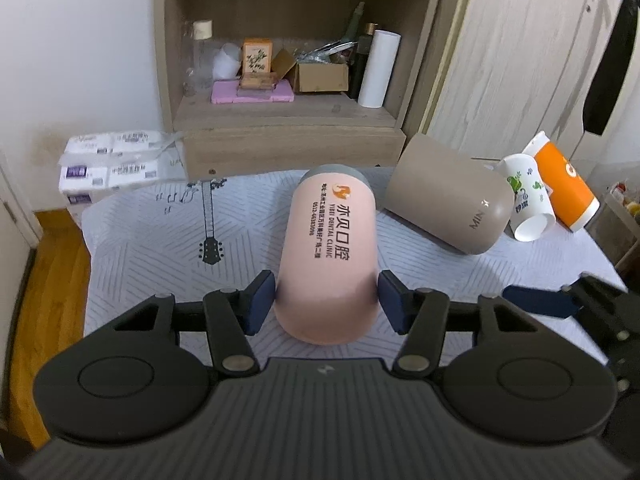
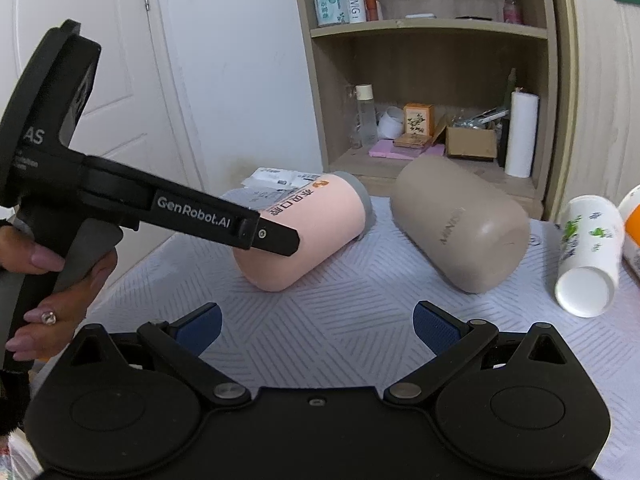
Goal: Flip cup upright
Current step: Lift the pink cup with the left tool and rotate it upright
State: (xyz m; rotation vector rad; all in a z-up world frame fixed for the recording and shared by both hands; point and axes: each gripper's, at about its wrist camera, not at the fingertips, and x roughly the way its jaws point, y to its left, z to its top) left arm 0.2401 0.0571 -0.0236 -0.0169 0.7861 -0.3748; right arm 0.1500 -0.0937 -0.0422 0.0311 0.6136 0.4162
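A pink cup (image 1: 328,252) with a grey rim and printed clinic text lies on its side on the patterned cloth, base toward me. My left gripper (image 1: 326,300) has its blue pads on both sides of the cup's base end, closed against it. The cup also shows in the right wrist view (image 2: 308,236), where the left gripper's finger (image 2: 276,236) crosses its side. My right gripper (image 2: 316,328) is open and empty, low over the cloth in front of the cups; its finger shows in the left wrist view (image 1: 536,300).
A taupe cup (image 1: 448,196) lies on its side right of the pink one. A white paper cup (image 1: 528,204) and an orange paper cup (image 1: 564,184) lie further right. A wooden shelf unit (image 1: 280,120) with boxes and bottles stands behind. Tissue packs (image 1: 108,164) sit at back left.
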